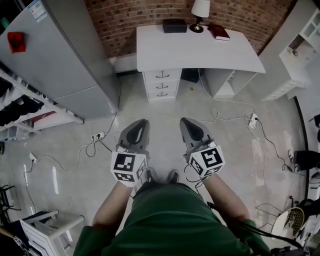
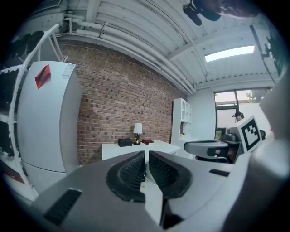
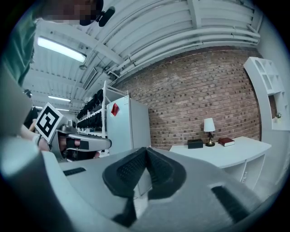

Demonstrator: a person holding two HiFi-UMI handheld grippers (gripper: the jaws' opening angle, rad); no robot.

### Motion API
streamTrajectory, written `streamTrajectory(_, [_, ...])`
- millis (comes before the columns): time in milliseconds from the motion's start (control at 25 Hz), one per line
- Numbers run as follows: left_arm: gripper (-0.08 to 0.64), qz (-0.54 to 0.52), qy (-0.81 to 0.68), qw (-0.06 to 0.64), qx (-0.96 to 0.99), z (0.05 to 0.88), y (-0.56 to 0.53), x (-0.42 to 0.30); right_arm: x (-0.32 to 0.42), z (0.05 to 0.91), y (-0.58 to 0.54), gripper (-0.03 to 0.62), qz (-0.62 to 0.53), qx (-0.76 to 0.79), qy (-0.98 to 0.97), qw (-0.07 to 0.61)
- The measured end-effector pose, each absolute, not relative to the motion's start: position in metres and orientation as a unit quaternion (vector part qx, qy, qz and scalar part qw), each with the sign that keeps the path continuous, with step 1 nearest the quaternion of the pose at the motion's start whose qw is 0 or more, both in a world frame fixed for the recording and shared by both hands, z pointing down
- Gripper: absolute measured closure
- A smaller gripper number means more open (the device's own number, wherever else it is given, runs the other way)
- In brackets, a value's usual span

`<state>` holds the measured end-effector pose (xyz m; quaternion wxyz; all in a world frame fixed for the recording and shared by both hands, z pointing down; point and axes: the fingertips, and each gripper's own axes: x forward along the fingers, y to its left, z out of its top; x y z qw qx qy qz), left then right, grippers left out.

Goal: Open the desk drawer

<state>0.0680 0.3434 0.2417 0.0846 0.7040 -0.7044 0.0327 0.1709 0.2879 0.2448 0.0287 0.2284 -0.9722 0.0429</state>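
I am standing well back from the white bench [image 1: 200, 50], which sits at the upper centre of the head view against the brick wall. That explains why both tools are held out level in front of me, not yet reaching for anything. The left gripper [image 1: 140, 124] has its pads brought together on nothing, and the right gripper [image 1: 187, 122] is likewise closed and empty. I judge this a carrying pose for the walk across the open floor. The stack of three drawers [image 1: 162, 85] is under the bench's left end. Each drawer is pushed flush, with a small handle at its centre, so I cannot see what is inside any of them. On the benchtop near the wall stand a closed black box [image 1: 174, 25], a table lamp [image 1: 199, 15] and a red book [image 1: 218, 32]. A loose cable [image 1: 220, 117] trails over the floor between me and the drawers, so I would step carefully on the approach.
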Motion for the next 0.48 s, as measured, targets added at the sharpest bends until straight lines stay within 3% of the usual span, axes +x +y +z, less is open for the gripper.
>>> streamTrajectory(240, [0.540, 0.046, -0.709, 0.077, 0.700, 0.250, 0.336, 0.090, 0.184, 0.260, 0.273, 0.591, 0.065, 0.218, -0.974, 0.025])
streamTrajectory(480, [0.540, 0.050, -0.712, 0.080, 0.696, 0.256, 0.316, 0.065, 0.167, 0.276, 0.251, 0.591, 0.095, 0.225, -0.969, 0.029])
